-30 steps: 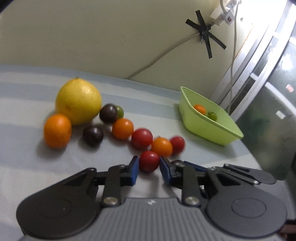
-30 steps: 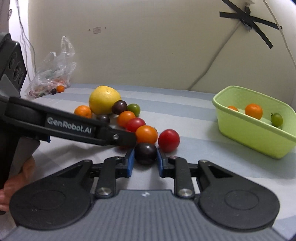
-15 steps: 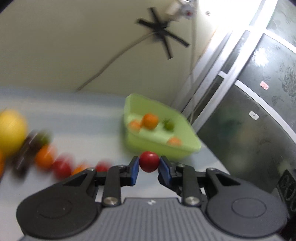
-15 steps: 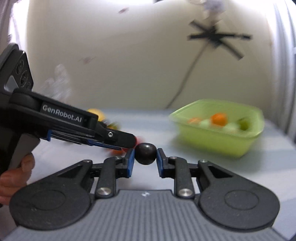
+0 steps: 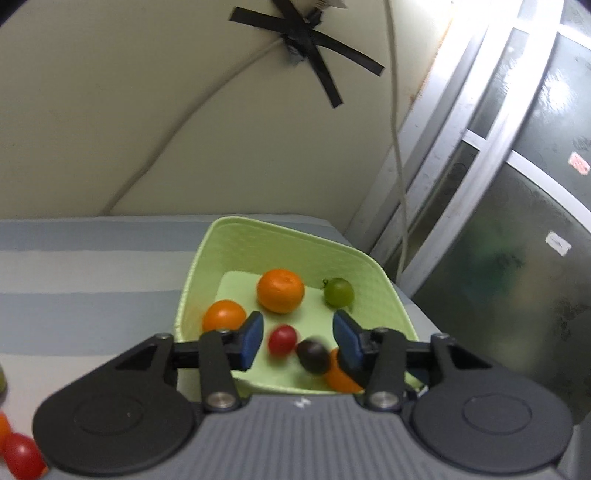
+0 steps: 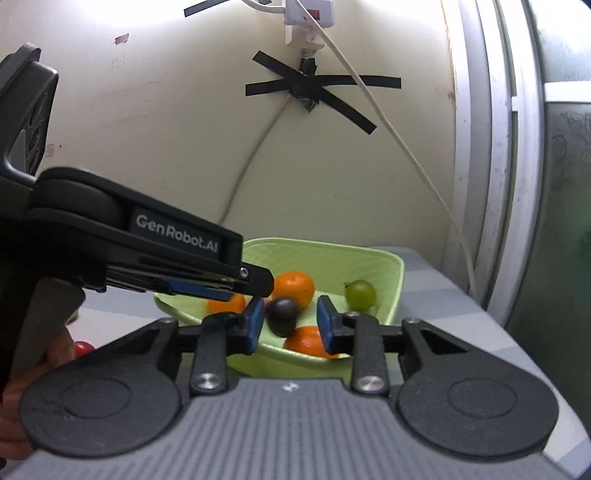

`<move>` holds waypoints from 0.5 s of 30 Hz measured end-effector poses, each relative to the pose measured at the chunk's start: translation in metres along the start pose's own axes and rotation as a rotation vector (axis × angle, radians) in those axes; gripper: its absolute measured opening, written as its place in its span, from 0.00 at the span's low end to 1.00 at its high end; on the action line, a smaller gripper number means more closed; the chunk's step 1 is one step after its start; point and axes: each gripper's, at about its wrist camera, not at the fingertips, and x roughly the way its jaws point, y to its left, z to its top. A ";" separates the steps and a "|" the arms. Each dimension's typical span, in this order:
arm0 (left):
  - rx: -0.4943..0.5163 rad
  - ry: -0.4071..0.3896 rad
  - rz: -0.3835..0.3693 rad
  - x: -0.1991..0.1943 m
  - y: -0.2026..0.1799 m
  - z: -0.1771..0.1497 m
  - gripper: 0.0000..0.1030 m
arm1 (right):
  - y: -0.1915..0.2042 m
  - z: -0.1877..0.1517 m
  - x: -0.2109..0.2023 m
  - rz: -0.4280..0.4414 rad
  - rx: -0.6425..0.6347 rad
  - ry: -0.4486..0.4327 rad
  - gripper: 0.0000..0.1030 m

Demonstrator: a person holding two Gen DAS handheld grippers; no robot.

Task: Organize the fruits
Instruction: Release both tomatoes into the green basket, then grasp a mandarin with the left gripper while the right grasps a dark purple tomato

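Both tongs [image 5: 297, 341] [image 6: 290, 324] parted (just opening); round glossy fruits [image 5: 282, 339] free over ribbed plastic basket [image 5: 273, 240].

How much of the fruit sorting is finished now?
Done: oranges and a green tomato lie in the green basket. In hand: nothing; both jaws have just opened, red tomato and dark tomato dropping in. Left: red fruit on the table.

Background only: cream wall [image 6: 166, 122] with black tape [image 6: 325, 86] crossing over a cable [image 6: 388, 122], which is hanging down from a white power strip [image 6: 308, 9] at the top. Grey-and-white striped cloth [image 5: 85, 273] is covering the table. Metal door frame [image 5: 476, 122] with dark frosted glass [image 5: 517, 258] is sitting at right.
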 end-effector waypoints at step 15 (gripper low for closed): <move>-0.046 -0.181 0.342 -0.204 0.114 -0.067 0.53 | 0.009 0.001 -0.041 0.136 0.104 -0.106 0.36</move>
